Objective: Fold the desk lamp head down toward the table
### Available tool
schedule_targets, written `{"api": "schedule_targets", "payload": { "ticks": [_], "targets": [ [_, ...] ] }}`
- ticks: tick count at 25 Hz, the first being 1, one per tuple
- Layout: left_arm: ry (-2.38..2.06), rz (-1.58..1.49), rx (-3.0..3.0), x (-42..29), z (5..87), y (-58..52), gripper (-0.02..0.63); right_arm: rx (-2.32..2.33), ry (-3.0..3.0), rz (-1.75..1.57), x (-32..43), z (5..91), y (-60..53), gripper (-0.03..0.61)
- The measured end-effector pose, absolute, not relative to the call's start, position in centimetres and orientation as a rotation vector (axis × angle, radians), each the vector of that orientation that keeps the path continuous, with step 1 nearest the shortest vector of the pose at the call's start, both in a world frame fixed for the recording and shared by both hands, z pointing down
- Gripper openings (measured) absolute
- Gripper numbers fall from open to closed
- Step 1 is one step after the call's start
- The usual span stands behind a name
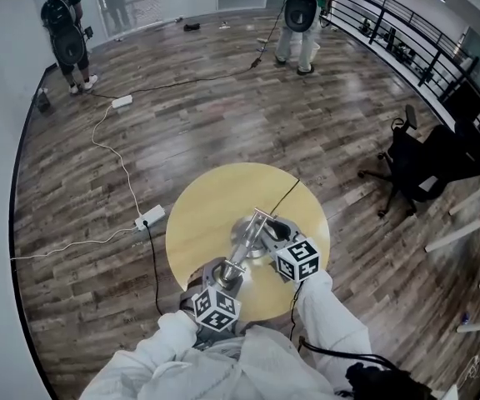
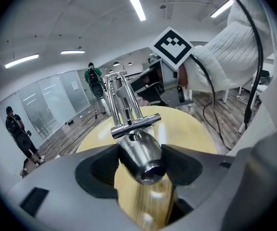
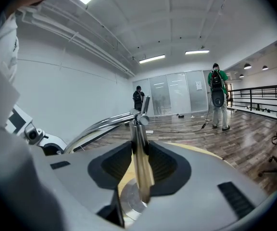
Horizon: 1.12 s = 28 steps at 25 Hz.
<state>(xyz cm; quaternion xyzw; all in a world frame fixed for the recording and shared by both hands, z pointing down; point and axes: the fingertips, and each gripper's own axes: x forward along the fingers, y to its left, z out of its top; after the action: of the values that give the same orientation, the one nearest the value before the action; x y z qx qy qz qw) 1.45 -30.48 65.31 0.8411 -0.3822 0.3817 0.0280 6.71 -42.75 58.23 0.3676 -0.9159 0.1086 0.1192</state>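
A chrome desk lamp stands on a round yellow table [image 1: 211, 202]. In the head view its jointed arm [image 1: 247, 244] slants from the elbow down to the lamp head [image 1: 226, 275] near the table's near edge. My left gripper [image 2: 141, 166] is shut on the bullet-shaped lamp head [image 2: 139, 153], with the arm's rods [image 2: 121, 100] rising beyond it. My right gripper [image 3: 141, 165] is shut on the lamp's lower post [image 3: 139, 150], just above the round metal base [image 3: 130, 203]. In the head view the left gripper [image 1: 222, 288] sits at the near edge and the right gripper [image 1: 277, 242] by the base.
The lamp's black cord [image 1: 286, 197] runs off the table's far side. A power strip [image 1: 149, 217] and cables lie on the wood floor to the left. A black office chair [image 1: 411, 161] stands at the right. Two people [image 1: 67, 32] [image 1: 302, 11] stand far off, near a railing [image 1: 390, 23].
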Motion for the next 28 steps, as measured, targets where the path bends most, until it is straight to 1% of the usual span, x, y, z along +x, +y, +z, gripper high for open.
{"api": "schedule_targets", "payload": {
  "ticks": [11, 28],
  "targets": [
    [-1.154, 1.251, 2.588, 2.4, 68.0, -32.5, 0.281, 1.069, -2.675, 0.332, 6.8, 58.2, -42.8, 0.109],
    [-1.186, 1.253, 2.603, 2.8, 69.3, -33.7, 0.285, 1.111, -2.664, 0.340, 6.7, 58.3, -42.8, 0.109]
  ]
}}
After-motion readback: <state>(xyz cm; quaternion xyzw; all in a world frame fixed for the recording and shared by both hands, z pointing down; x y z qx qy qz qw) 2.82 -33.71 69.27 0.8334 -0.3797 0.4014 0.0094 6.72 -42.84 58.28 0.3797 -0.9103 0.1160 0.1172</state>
